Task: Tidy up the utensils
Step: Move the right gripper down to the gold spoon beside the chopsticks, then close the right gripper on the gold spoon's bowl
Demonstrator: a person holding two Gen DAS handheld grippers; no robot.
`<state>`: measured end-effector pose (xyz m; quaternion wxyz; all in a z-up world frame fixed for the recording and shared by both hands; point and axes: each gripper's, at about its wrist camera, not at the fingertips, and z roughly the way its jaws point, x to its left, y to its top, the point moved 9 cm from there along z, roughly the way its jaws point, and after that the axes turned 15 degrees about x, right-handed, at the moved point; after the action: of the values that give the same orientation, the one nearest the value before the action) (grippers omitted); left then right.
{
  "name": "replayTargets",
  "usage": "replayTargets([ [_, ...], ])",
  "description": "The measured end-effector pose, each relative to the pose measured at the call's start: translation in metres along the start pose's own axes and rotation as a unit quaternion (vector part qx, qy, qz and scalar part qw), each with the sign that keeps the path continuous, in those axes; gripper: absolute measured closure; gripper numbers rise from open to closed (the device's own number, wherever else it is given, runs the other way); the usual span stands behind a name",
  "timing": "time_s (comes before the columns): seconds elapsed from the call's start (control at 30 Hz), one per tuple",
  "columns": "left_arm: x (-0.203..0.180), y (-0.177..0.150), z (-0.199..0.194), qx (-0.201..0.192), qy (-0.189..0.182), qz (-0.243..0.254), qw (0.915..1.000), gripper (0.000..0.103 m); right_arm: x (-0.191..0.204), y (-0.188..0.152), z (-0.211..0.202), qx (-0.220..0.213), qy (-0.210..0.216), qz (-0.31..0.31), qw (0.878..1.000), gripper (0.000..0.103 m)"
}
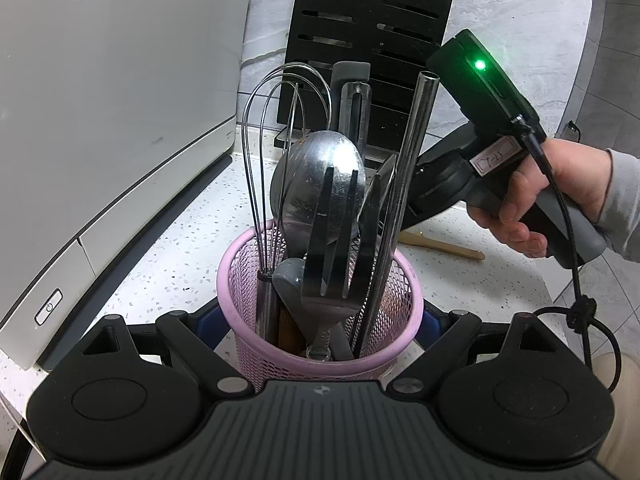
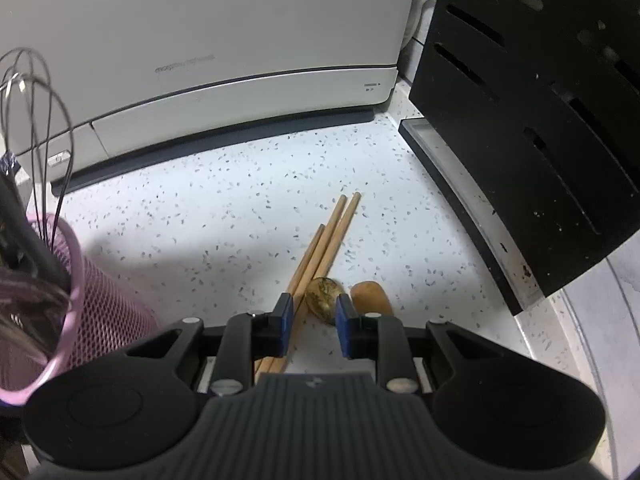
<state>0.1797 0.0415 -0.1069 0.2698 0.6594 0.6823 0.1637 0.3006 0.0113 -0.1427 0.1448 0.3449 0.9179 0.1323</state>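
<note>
A pink mesh holder (image 1: 320, 364) stands on the speckled counter between the fingers of my left gripper (image 1: 320, 320), whose blue pads press on its sides. It holds a wire whisk (image 1: 276, 120), a steel ladle (image 1: 316, 176), a slotted turner (image 1: 336, 256) and a metal tube (image 1: 412, 160). My right gripper (image 2: 314, 318) hovers low over loose utensils, its pads apart and touching nothing. Below it lie wooden chopsticks (image 2: 324, 240), a brassy spoon bowl (image 2: 324, 298) seen in the gap, and a wooden spoon (image 2: 370, 298). The holder (image 2: 100, 312) is at that view's left.
A white appliance (image 2: 240, 40) runs along the back of the counter. A black slotted knife block (image 2: 540, 140) stands at the right on a tray. A person's hand (image 1: 520, 200) grips the right tool's handle, with a cable hanging from it.
</note>
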Motion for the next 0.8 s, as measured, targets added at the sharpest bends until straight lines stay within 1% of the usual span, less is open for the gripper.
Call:
replayTargets([
  [0.07, 0.000, -0.001, 0.001, 0.001, -0.001, 0.000, 1.0000, 0.000, -0.001, 0.002, 0.002, -0.003, 0.013, 0.014, 1.000, 0.082],
  [0.17, 0.000, 0.000, 0.001, 0.001, -0.001, -0.001, 1.0000, 0.000, -0.002, 0.004, 0.009, -0.001, 0.014, 0.030, 0.999, 0.081],
  [0.47, 0.000, 0.000, 0.001, 0.002, 0.000, -0.002, 1.0000, 0.000, -0.010, 0.004, 0.013, -0.008, 0.050, 0.083, 0.995, 0.081],
  [0.57, 0.000, 0.000, 0.001, 0.002, 0.000, -0.002, 1.0000, 0.000, -0.011, 0.005, 0.013, -0.010, 0.053, 0.094, 0.994, 0.081],
  [0.63, 0.000, 0.000, 0.001, 0.003, 0.000, -0.002, 1.0000, 0.000, -0.012, 0.006, 0.010, -0.014, 0.051, 0.092, 0.994, 0.081],
  [0.73, 0.000, 0.000, 0.001, 0.002, 0.000, -0.002, 1.0000, 0.000, -0.013, 0.006, 0.011, -0.008, 0.037, 0.085, 0.996, 0.081],
  [0.8, 0.000, 0.000, 0.001, 0.002, 0.000, -0.003, 1.0000, 0.000, -0.014, 0.005, 0.011, -0.009, 0.038, 0.086, 0.996, 0.081],
])
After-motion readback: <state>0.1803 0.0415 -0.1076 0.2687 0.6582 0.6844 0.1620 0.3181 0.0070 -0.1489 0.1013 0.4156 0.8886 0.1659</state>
